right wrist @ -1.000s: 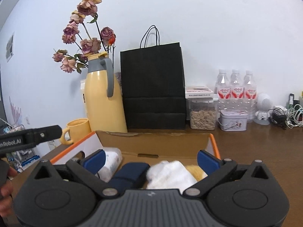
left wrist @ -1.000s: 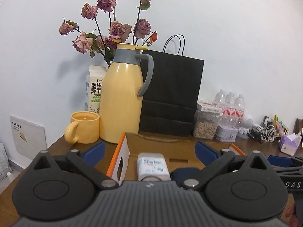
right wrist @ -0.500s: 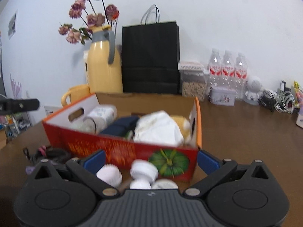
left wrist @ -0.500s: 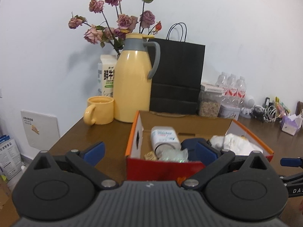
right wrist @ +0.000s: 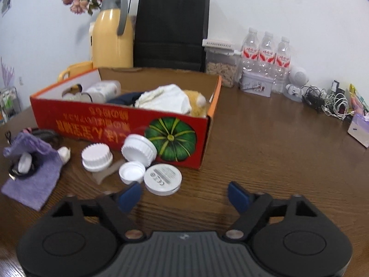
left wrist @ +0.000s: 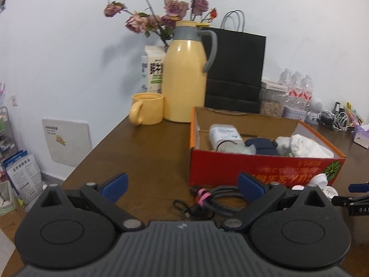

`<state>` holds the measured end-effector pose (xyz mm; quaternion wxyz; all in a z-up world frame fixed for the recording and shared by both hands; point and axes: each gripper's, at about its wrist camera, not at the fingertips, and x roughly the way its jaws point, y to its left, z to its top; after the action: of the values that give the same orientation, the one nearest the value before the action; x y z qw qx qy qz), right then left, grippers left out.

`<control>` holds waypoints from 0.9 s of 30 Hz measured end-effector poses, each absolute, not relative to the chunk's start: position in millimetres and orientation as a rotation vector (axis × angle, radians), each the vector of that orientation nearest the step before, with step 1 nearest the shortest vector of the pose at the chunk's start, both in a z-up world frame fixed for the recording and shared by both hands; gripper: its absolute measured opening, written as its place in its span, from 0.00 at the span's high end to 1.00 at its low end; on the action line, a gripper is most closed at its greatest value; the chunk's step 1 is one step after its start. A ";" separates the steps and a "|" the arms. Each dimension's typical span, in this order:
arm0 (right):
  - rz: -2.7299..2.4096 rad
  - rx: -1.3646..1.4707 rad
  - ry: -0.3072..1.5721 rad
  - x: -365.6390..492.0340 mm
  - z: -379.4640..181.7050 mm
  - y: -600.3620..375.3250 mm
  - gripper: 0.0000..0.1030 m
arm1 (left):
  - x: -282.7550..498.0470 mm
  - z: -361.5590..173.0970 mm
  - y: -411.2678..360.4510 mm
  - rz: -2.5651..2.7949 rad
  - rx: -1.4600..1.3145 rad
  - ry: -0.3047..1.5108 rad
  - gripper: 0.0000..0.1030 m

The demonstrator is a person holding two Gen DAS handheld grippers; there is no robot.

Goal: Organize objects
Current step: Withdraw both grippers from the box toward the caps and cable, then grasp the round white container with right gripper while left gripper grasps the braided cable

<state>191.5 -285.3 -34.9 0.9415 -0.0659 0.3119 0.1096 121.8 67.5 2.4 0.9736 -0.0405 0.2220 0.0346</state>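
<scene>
The red box is holding a bottle and white cloth, white lids are lying near it, left fingers are spreading wide, right fingers are closing on nothing.

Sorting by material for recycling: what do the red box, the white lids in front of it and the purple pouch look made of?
Red box: printed cardboard, brown raw inside, matte. White lids: likely moulded plastic, ribbed rims, slight sheen. Purple pouch: soft fabric, apparently knitted or fleecy, creased.
</scene>
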 end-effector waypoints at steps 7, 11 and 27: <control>0.286 -0.118 0.651 204.5 -38.9 -282.4 0.39 | 114.6 -4.4 78.6 0.100 -0.097 0.482 0.00; 0.323 -0.099 0.652 209.0 -38.7 -281.2 0.47 | 113.2 -8.1 80.3 0.095 -0.107 0.497 0.00; 0.338 -0.100 0.599 200.8 -33.6 -278.2 0.63 | 129.6 -13.5 69.2 0.054 -0.126 0.548 0.00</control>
<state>200.8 -278.2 -33.6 0.9403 -0.0488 0.2933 0.1656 129.6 69.2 -13.5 0.9603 -0.0621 0.2705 0.0267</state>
